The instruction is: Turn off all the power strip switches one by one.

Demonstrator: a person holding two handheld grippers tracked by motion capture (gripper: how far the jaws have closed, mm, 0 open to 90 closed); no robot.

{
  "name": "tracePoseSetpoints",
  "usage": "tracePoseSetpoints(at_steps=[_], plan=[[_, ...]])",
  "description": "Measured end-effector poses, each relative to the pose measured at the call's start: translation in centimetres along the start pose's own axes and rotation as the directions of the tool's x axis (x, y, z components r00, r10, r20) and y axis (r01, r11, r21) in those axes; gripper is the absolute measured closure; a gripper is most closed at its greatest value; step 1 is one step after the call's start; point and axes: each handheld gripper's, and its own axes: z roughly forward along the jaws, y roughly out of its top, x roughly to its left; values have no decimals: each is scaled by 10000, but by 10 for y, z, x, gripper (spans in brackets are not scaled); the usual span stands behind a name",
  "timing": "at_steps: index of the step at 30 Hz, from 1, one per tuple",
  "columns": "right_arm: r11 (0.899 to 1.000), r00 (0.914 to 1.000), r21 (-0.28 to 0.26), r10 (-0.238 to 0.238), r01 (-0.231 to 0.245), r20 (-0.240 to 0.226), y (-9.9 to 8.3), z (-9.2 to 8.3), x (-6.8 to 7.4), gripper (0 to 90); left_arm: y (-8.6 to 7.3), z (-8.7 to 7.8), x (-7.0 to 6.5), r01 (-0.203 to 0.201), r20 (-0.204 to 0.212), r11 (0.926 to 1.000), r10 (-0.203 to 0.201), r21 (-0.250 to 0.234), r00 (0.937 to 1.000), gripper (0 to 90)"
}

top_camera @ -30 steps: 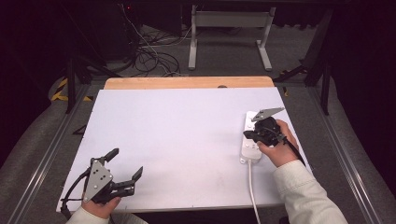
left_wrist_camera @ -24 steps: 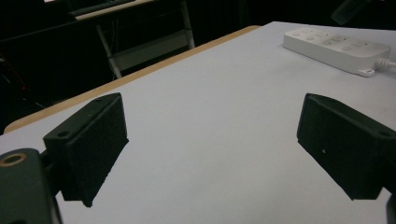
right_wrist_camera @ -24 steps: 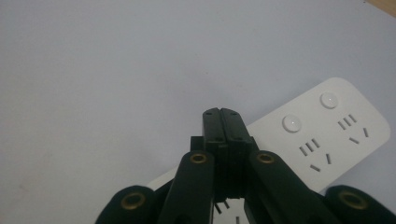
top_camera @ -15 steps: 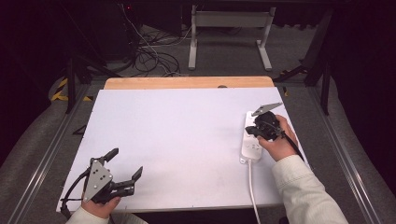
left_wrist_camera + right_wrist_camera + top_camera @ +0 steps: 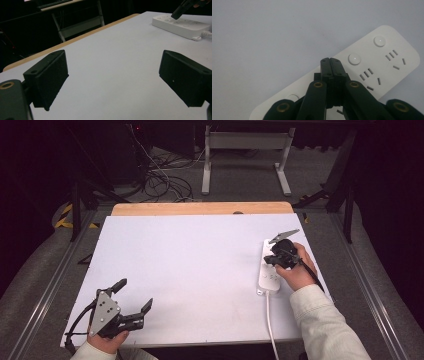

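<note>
On the right side of the white table (image 5: 190, 270), we see a white power strip (image 5: 267, 270) lying flat near the table's right edge, its white cord (image 5: 272, 330) running back toward the person. Our right gripper (image 5: 274, 256) hangs over the strip, its jaws clenched together with nothing between them. In the right gripper view the closed tips (image 5: 331, 65) point down just beside one of the strip's round buttons (image 5: 354, 58), with a second button (image 5: 379, 41) farther along; whether the tips touch the strip we cannot tell. At the near left corner of the table, our left gripper (image 5: 135, 297) rests low in the left hand (image 5: 107, 335), jaws spread wide and empty, well apart from the strip.
</note>
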Motion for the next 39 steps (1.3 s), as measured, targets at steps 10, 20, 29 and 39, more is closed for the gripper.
tracePoseSetpoints(at_steps=[10, 20, 29, 39], plan=[[9998, 10000, 173, 43, -42, -44, -2, 5, 0, 900, 0, 0, 0, -1, -7, 10000, 1, 0, 10000, 91], [9996, 9999, 254, -156, 155, 58, -2, 7, 3, 900, 0, 0, 0, -50, -21, 10000, 50, 20, 10000, 91], [9995, 9998, 292, -157, 153, 134, -3, 9, 4, 900, 0, 0, 0, -44, -14, 10000, 44, 22, 10000, 91], [9989, 9999, 462, -49, 45, 89, -1, 9, 4, 900, 0, 0, 0, -60, -10, 10000, 60, 38, 10000, 91]])
